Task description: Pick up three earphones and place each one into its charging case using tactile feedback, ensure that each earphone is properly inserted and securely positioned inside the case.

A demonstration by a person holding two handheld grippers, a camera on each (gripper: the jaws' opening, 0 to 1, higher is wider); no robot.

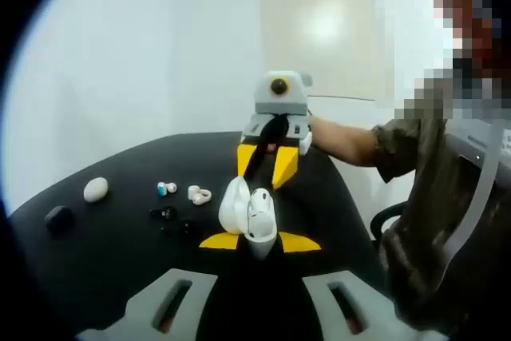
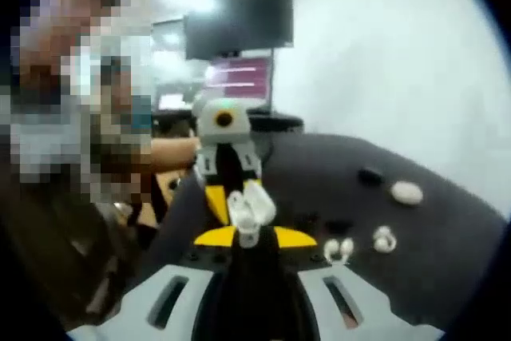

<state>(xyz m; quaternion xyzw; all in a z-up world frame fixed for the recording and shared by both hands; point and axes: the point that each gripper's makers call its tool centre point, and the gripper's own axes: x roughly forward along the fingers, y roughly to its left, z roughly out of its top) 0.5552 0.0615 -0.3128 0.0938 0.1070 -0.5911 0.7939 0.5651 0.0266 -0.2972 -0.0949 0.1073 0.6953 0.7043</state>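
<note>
My left gripper (image 1: 259,242) is shut on a white charging case (image 1: 247,212), held lid-open above the black table (image 1: 120,269). The right gripper (image 1: 270,177) comes in from the far side, its yellow tips pinched together just over the open case. In the right gripper view, my right gripper (image 2: 254,237) pinches a small white earphone (image 2: 248,234) against the case (image 2: 252,205), which the left gripper (image 2: 233,196) holds. On the table lie a blue-and-white earphone (image 1: 165,188), a white earphone (image 1: 200,194) and black earphones (image 1: 164,213).
A closed white oval case (image 1: 96,189) and a black case (image 1: 58,217) lie at the table's left side. The person holding the grippers sits at the right (image 1: 447,221). Monitors (image 2: 239,37) stand behind the table in the right gripper view.
</note>
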